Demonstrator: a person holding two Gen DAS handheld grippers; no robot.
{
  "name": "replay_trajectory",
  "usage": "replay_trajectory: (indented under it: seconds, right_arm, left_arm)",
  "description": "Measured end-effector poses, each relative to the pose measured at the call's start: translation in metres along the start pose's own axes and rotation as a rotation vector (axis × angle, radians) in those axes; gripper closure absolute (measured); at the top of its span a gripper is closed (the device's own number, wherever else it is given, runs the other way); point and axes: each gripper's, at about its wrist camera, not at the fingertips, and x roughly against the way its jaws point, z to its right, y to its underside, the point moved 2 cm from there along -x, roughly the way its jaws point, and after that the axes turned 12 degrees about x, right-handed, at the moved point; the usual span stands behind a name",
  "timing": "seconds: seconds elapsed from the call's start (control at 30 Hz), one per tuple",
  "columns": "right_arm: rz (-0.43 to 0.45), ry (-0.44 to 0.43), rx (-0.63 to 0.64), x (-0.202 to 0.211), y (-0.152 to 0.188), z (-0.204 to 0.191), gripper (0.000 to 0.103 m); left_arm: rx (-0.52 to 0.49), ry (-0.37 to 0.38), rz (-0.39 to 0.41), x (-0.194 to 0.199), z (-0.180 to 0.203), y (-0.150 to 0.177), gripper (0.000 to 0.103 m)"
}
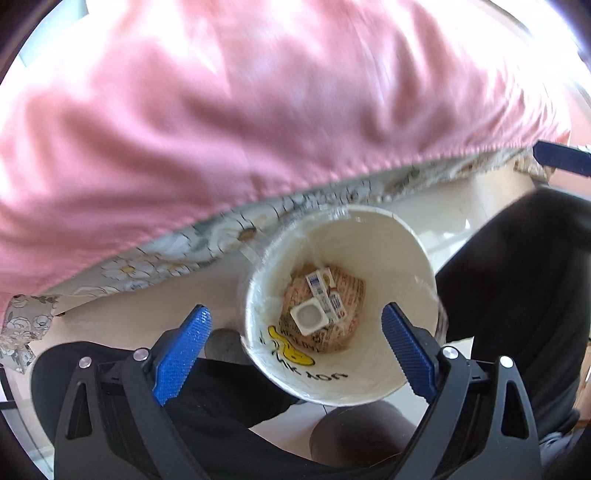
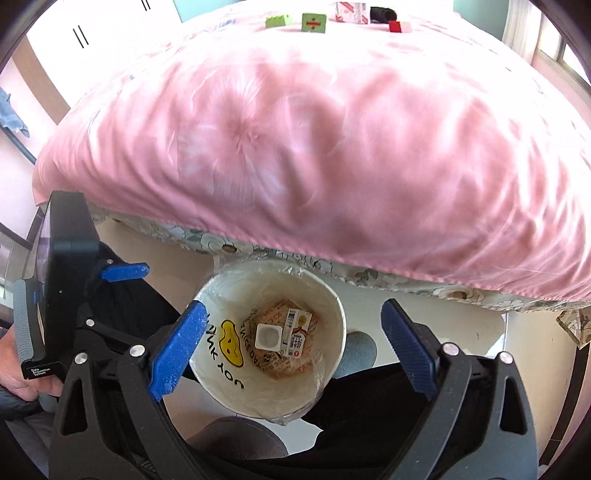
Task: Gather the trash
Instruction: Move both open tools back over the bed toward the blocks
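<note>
pink bedding (image 2: 314, 147) fills most of both views, smeared by motion in the left wrist view, so its folds and the flowered sheet (image 1: 207, 236) under its edge are hard to read. at the far edge of the bed in the right wrist view sit small things: a green block (image 2: 314, 23), a pink carton (image 2: 352, 7), a red piece (image 2: 395, 26), all too small to tell further. the white bin (image 1: 391, 251) stands on the floor against the bed, lined with thin clear plastic; its lower rim is cut by dark trousers (image 1: 229, 395) and grey slippers. inside lie a brown printed wrapper (image 2: 273, 363), a small milk carton (image 2: 297, 332) and a white square tub (image 2: 269, 336); the print on them is unreadable. the left gripper (image 1: 295, 350) hangs above the bin with fingers spread wide and nothing between them, its right finger over the bin's mouth, its left finger outside the rim. the right gripper (image 2: 291, 350) is likewise wide and empty, the bin between its fingers, the left one overlapping the rim.
</note>
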Motion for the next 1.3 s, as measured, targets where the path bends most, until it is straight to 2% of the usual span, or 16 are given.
replay_trajectory:
  seconds: [0.3,0.47,0.63,0.77,1.0,1.3]
  right_arm:
    - [0.193,0.021,-0.040,0.052,-0.032,0.030,0.010]
    - [0.320,0.087,-0.001,0.074,-0.047,0.042,0.010]
    - [0.397,0.157,0.062,0.085,-0.060,0.047,0.010]
    - [0.482,0.177,0.103,0.095,-0.068,0.052,0.010]
    - [0.451,0.154,0.044,0.090,-0.088,0.072,0.010]
    - [0.371,0.129,0.021,0.072,-0.122,0.103,0.010]
  left_arm:
    - [0.071,-0.023,0.173,0.057,-0.010,-0.050,0.007]
    - [0.089,-0.073,0.270,0.087,-0.020,-0.075,0.007]
    - [0.115,-0.070,0.330,0.105,-0.028,-0.096,0.007]
    - [0.123,-0.065,0.369,0.116,-0.031,-0.108,0.007]
    - [0.120,-0.045,0.420,0.129,-0.037,-0.135,0.007]
    - [0.085,-0.045,0.419,0.124,-0.029,-0.168,0.007]
